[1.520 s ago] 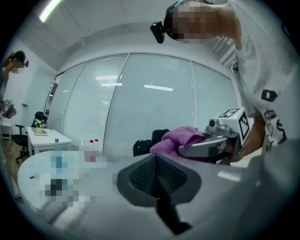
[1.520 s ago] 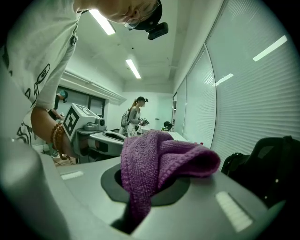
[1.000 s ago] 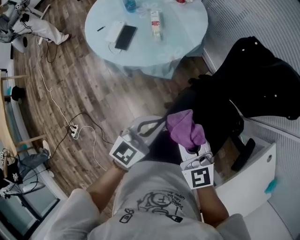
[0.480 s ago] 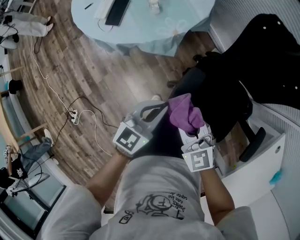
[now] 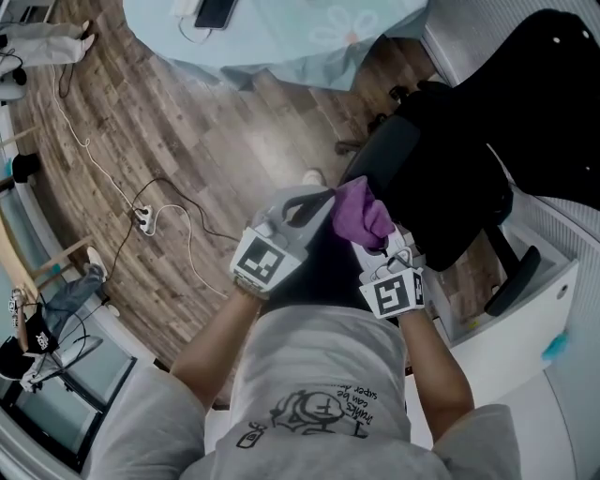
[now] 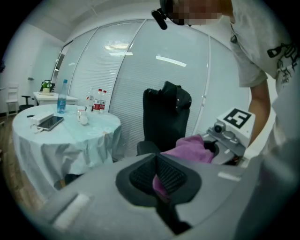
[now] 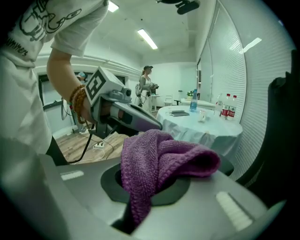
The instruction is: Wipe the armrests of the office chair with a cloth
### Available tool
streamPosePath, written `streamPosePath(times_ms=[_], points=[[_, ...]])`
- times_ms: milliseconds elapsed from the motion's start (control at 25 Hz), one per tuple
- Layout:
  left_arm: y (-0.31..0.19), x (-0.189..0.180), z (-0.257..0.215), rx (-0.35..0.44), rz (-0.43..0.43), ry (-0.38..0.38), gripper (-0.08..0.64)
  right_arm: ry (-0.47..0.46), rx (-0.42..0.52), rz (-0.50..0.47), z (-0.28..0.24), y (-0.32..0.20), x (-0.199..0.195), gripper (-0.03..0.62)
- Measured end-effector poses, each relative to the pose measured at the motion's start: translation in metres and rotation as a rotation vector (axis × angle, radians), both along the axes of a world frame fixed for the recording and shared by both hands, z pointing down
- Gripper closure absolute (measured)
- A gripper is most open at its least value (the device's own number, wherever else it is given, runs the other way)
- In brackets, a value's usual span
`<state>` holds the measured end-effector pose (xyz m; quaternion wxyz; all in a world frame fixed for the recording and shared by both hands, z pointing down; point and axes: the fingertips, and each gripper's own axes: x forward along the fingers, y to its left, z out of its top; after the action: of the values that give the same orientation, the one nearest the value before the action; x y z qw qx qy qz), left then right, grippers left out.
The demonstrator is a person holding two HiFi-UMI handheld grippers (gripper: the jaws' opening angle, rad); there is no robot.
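Wiping looks unstarted: right gripper (image 7: 145, 187) and left gripper (image 6: 157, 177) both pinch the purple knitted cloth (image 5: 361, 217), off the black office chair (image 5: 441, 178) armrest (image 5: 516, 279).

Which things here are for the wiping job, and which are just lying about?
For the job: purple cloth, held in the right tool; office chair; its armrest.

Just lying about: round table; phone; bottles; power strip.
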<state>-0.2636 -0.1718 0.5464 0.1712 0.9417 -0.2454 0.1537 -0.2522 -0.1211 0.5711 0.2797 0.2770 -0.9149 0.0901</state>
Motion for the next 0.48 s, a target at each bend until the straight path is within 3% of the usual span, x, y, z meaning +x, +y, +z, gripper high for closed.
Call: streamPosePath(times_ms=[160, 480], points=[[0.004, 0.002, 0.007, -0.015, 0.018, -0.013, 0.558, 0.017, -0.065, -0.022, 0.027, 0.007, 0.001, 0.563], [0.008, 0.003, 0.007, -0.027, 0.025, -0.012, 0.558, 0.008, -0.048, -0.053, 0.023, 0.005, 0.001, 0.563]])
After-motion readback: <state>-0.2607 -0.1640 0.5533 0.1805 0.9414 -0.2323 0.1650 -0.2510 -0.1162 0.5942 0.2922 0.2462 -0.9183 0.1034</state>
